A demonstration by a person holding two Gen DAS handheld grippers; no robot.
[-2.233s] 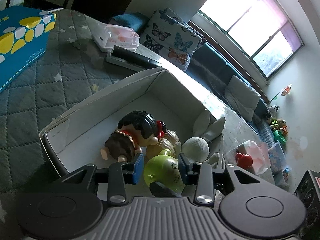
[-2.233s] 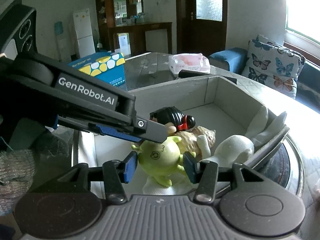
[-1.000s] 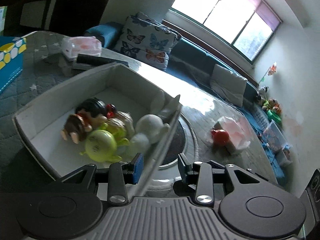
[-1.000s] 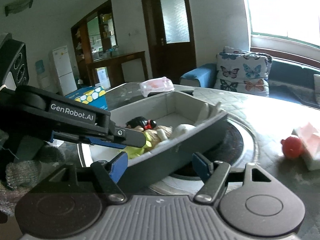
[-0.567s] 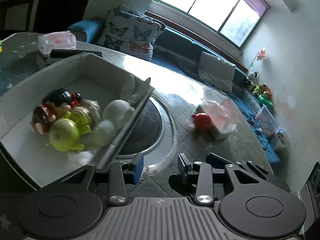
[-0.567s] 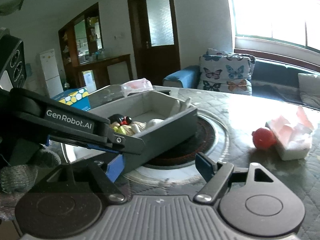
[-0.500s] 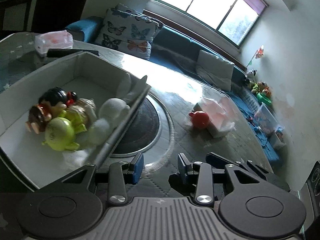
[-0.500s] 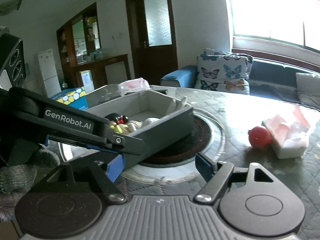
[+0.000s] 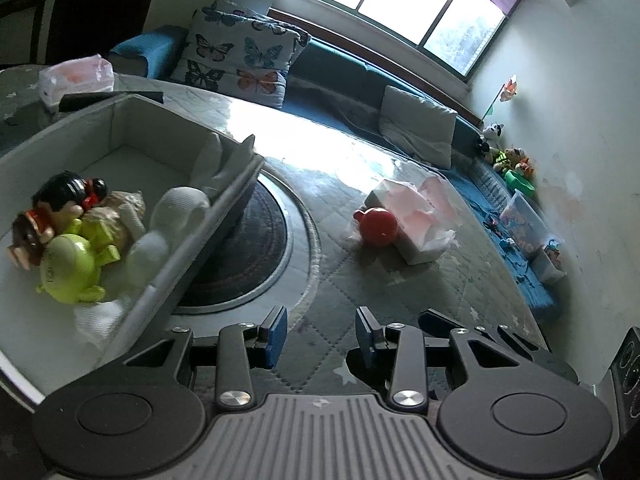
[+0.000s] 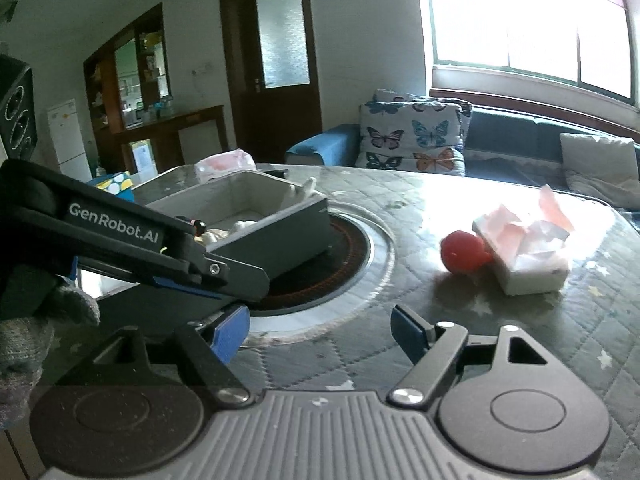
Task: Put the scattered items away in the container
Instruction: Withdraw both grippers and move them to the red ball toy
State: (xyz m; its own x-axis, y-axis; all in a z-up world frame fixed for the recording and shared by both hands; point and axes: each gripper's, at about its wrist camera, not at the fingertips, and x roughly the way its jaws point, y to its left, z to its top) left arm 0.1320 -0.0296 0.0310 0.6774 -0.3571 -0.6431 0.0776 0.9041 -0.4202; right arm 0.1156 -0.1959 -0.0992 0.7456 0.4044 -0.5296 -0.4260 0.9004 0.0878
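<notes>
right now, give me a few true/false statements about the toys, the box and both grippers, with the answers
1. The red toy lies inside the box. False: it sits out on the quilted table, against a tissue pack.
2. The green toy is in the box. True.
3. The left gripper is shut on the green toy. False: its jaws are apart and hold nothing.
4. The right gripper is open and empty. True.
5. The box partly covers a round dark inset in the table. True.
6. The box holds only the green toy. False: a black-haired doll and a white plush lie there too.
</notes>
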